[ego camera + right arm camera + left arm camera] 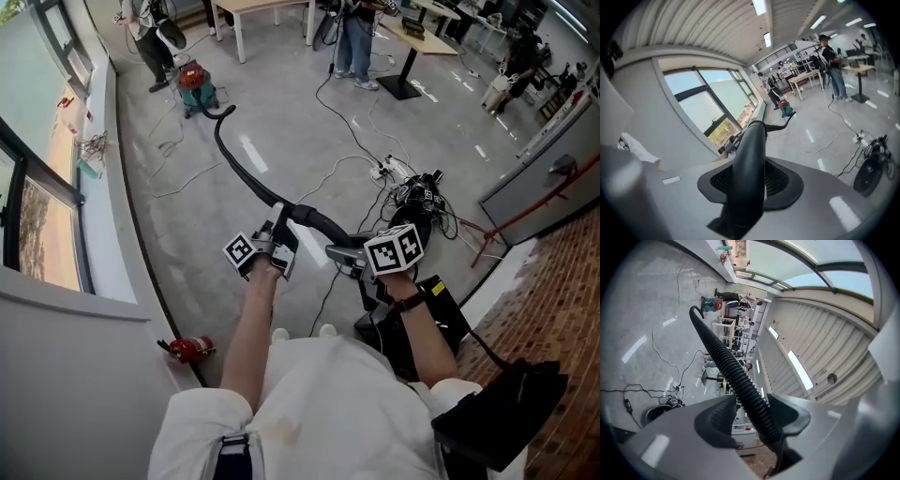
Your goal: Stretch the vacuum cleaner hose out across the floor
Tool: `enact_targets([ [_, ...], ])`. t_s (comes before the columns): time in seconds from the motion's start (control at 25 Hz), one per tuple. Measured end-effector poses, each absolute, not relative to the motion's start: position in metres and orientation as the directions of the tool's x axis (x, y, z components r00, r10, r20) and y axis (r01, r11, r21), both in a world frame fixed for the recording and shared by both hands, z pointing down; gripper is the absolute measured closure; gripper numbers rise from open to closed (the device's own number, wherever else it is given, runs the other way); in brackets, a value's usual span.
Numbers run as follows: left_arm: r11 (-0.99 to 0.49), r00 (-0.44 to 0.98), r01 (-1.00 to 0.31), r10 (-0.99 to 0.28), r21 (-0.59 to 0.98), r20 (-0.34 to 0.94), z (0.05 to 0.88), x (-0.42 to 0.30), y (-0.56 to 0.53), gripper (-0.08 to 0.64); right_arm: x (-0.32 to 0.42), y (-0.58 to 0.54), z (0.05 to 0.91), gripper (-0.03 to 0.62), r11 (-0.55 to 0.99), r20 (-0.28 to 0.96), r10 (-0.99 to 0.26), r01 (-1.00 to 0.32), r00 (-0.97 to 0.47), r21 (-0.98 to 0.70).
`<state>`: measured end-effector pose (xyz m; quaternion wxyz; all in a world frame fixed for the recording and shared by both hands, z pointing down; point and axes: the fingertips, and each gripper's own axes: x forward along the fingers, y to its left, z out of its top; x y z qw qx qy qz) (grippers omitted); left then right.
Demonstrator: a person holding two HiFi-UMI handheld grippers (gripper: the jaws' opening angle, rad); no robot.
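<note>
The hose [232, 164] curves slack from the vacuum cleaner [195, 86] across the floor and up to the person. The left gripper [281, 228] pinches its ribbed part and the right gripper [343, 253] pinches its smooth end. A hard pull would probably drag or tip the vacuum cleaner, the ribs might slide through the left jaws, or the hose could snag the loose cables [412, 192].

Bright daylight from windows [37, 225] at left; ceiling strips [799, 369] glare white; floor [281, 122] shows pale sheen; both gripper views bulge, corners black; nearest hose [749, 178] soft.
</note>
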<state>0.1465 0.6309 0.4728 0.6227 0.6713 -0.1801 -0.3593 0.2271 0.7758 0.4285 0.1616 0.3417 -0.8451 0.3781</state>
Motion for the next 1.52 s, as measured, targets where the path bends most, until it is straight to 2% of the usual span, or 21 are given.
enact_targets([
  [0.2,-0.136,0.725,0.166,-0.655,0.977,-0.214,0.497,0.159,0.656,0.325,0.236,0.799,0.440,0.451,0.390,0.505,-0.438,-0.664,-0.744,-0.639],
  [0.28,-0.118,0.727,0.162,-0.657,0.980,-0.200,0.511,0.160,0.666,0.193,0.243,0.804,0.442,0.451,0.355,0.505,-0.458,-0.672,-0.731,-0.650],
  [0.4,-0.081,0.731,0.193,-0.653,0.978,-0.198,0.526,0.167,0.675,0.155,0.269,0.817,0.442,0.451,0.329,0.532,-0.492,-0.713,-0.689,-0.619],
  [0.6,-0.060,0.802,0.152,-0.576,0.987,-0.158,0.535,0.208,0.678,0.132,0.305,0.880,0.439,0.451,0.304,0.558,-0.515,-0.748,-0.650,-0.590],
  [0.76,-0.010,0.828,0.200,-0.533,0.980,-0.174,0.536,0.252,0.679,0.112,0.330,0.922,0.440,0.451,0.292,0.574,-0.545,-0.781,-0.611,-0.553],
  [0.84,0.016,0.857,0.193,-0.490,0.981,-0.161,0.539,0.271,0.688,0.119,0.336,0.941,0.439,0.451,0.272,0.576,-0.570,-0.797,-0.585,-0.540],
  [0.88,0.027,0.879,0.163,-0.457,0.986,-0.133,0.544,0.281,0.697,0.159,0.339,0.952,0.439,0.453,0.258,0.581,-0.585,-0.809,-0.566,-0.528],
  [0.96,0.045,0.915,0.081,-0.400,0.996,-0.056,0.556,0.298,0.714,0.289,0.348,0.970,0.438,0.453,0.239,0.601,-0.609,-0.842,-0.518,-0.484],
  [1.2,0.068,0.912,0.077,-0.408,0.995,-0.043,0.534,0.346,0.728,0.344,0.396,0.988,0.437,0.451,0.193,0.598,-0.687,-0.897,-0.413,-0.397],
  [1.32,0.080,0.847,0.005,-0.530,0.997,0.038,0.530,0.342,0.715,0.359,0.431,0.980,0.438,0.434,0.087,0.590,-0.771,-0.958,-0.239,-0.274],
  [1.36,0.087,0.822,-0.024,-0.566,0.996,0.069,0.532,0.336,0.708,0.362,0.442,0.977,0.438,0.418,0.048,0.591,-0.790,-0.977,-0.164,-0.206],
  [1.44,0.091,0.797,-0.081,-0.592,0.993,0.120,0.533,0.326,0.696,0.364,0.458,0.968,0.436,0.298,0.006,0.579,-0.814,-0.998,-0.042,-0.065],
  [1.52,0.098,0.783,-0.142,-0.597,0.985,0.172,0.533,0.319,0.691,0.364,0.456,0.952,0.429,0.255,0.033,0.550,-0.835,-0.997,0.011,0.070],
])
